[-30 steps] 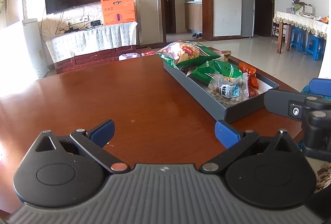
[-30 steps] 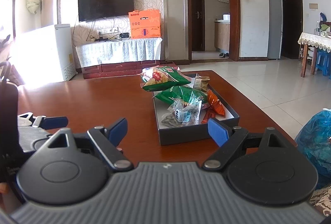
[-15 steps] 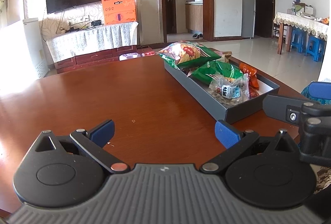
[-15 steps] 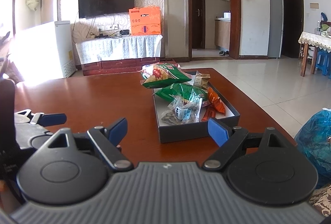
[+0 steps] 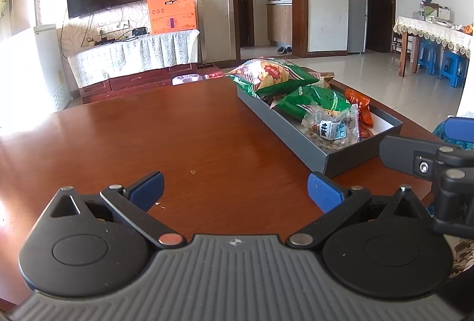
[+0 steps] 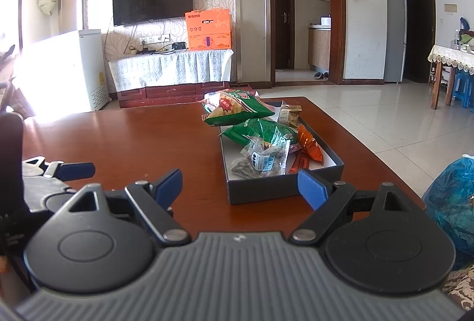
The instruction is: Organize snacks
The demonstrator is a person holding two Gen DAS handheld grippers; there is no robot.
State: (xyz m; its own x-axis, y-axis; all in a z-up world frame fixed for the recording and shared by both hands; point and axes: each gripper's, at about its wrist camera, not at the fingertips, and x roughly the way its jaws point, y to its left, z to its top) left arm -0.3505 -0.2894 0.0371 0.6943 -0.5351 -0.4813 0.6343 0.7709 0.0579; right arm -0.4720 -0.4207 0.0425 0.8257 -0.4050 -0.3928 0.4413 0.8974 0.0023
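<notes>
Both my tongs, left [image 5: 234, 187] and right [image 6: 240, 183], are released and empty; I'd approach the box [image 6: 284, 186] at one o'clock slowly.

One grey box [image 6: 284, 189] sits on one wooden table [image 6: 133, 143]. In it I count two green snack bags [image 6: 237, 109], one clear packet of seeds [image 6: 262, 159], two orange sachets [image 6: 309, 143] and one small tan packet [image 6: 288, 113]. Two grippers [image 6: 240, 184], both spread wide and empty.
</notes>
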